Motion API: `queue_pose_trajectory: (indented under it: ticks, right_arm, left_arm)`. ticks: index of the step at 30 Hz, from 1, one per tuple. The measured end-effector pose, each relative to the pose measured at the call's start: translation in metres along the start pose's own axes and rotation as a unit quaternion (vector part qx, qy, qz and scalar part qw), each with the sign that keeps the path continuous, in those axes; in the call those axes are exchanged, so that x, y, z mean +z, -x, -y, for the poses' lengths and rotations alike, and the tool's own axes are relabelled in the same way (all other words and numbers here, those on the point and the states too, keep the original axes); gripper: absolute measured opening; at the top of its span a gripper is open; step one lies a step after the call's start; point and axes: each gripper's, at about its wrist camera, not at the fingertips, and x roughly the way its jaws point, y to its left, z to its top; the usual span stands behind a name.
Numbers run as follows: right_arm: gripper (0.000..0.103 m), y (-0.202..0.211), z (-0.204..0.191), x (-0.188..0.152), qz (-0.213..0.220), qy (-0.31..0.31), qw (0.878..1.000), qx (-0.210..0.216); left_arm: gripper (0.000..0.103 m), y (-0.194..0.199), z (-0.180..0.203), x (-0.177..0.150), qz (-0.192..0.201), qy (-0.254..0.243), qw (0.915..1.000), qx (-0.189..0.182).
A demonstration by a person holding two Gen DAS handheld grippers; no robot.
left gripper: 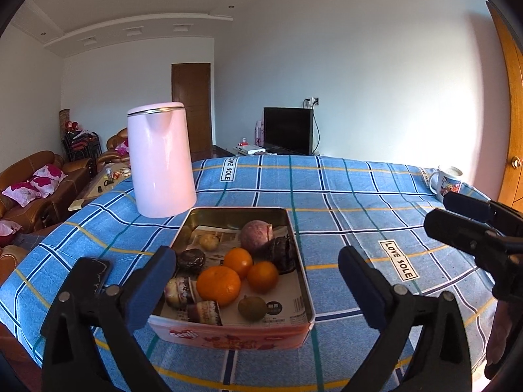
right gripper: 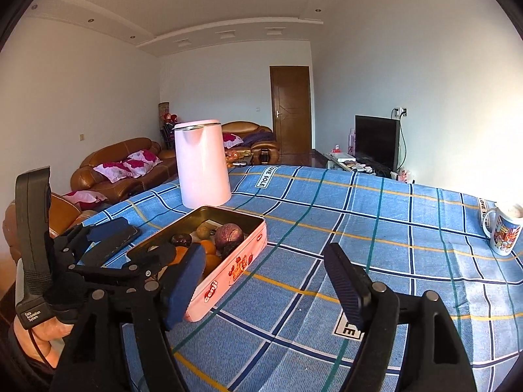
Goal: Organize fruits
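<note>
both tongs, left (left gripper: 258, 281) and right (right gripper: 261, 281), gape empty by the fruit tin (left gripper: 295, 245).

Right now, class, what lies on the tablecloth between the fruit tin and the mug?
Nothing: between the tin and the mug there is only bare checked tablecloth. The right wrist view shows this stretch best.
</note>
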Motion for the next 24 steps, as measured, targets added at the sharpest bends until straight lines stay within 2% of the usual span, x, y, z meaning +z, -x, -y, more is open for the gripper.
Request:
queue_pose_trajectory:
  ticks: [24]
  right_arm:
    - [0.077,0.011,0.017,-0.009,0.007,-0.021,1.0,-0.005]
  left_arm:
    - [0.102,0.006,0.016,0.003,-0.008,-0.013,0.9999,0.005]
